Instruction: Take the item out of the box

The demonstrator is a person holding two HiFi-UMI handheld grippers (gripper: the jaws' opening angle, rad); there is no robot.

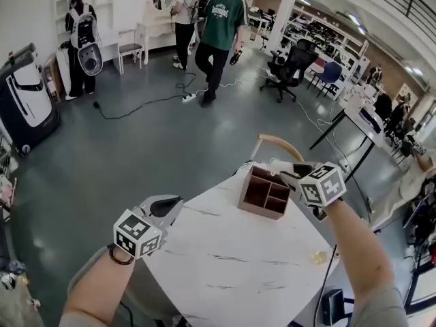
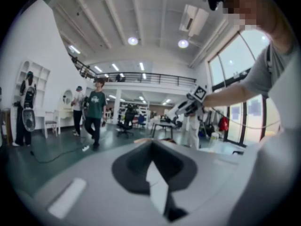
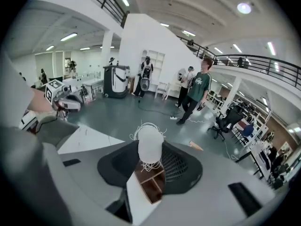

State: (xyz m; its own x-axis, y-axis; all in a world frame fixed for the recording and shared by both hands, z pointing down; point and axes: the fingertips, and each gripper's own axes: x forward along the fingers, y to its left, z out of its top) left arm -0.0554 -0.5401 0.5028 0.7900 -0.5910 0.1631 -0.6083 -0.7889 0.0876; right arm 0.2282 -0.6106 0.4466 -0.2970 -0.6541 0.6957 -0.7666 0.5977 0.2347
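A brown wooden box (image 1: 264, 193) with open compartments stands on the white marble table (image 1: 231, 264), near its far edge. My right gripper (image 1: 281, 168) hangs just above the box, shut on a white rounded item (image 3: 150, 143) with thin white threads sticking out of it. Part of the box (image 3: 153, 186) shows below that item, through the gap between the jaws. Over the table's left edge, my left gripper (image 1: 168, 208) is raised, with its jaw tips meeting and nothing between them. From the left gripper view, the right gripper (image 2: 188, 106) appears far off, on an outstretched arm.
A curved wooden chair back (image 1: 278, 142) rises behind the box. A small yellowish object (image 1: 319, 256) lies near the table's right edge. A person in a green shirt (image 1: 219, 26) walks on the grey floor beyond, near a black office chair (image 1: 293, 63) and a floor cable (image 1: 146, 103).
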